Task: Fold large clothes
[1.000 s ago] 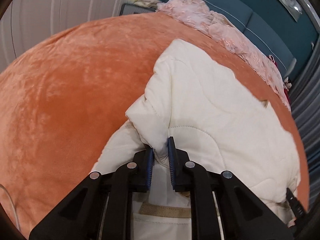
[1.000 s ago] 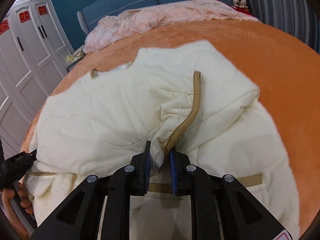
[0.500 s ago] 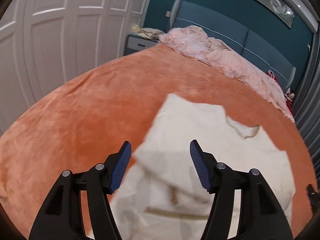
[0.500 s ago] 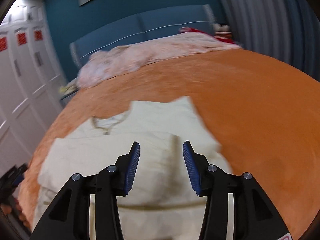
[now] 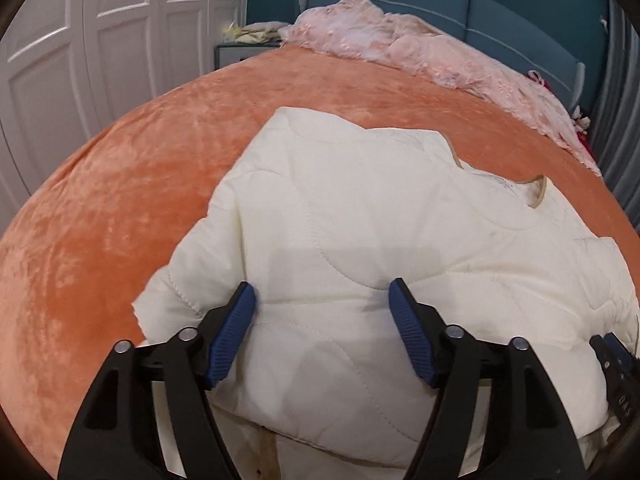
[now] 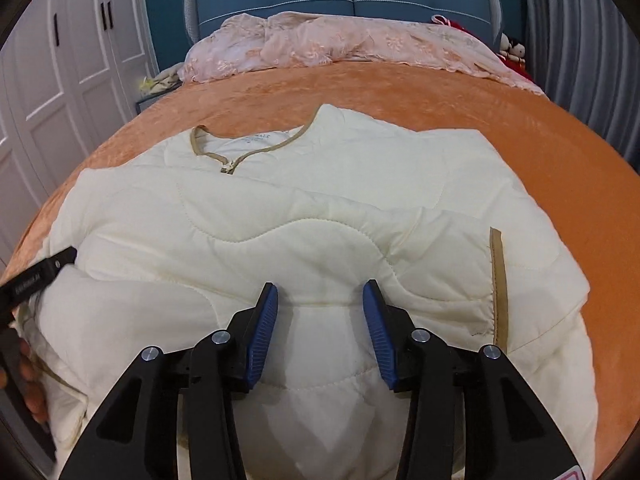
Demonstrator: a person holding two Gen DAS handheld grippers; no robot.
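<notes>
The left gripper (image 5: 322, 326) and right gripper (image 6: 320, 326) hovered with jaws spread and empty above the cream jacket (image 6: 304, 240), which lay sleeves-in on the orange bed (image 6: 400, 92), apparently positioned for regrasping.

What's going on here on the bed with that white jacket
A person holding a two-finger gripper in each hand is folding a cream quilted jacket on an orange bedspread. The left gripper and the right gripper are both open over the jacket's near part, gripping nothing. The sleeves appear folded in over the body, with the tan-trimmed collar toward the headboard. A pink lace cover lies bunched at the head of the bed.
</notes>
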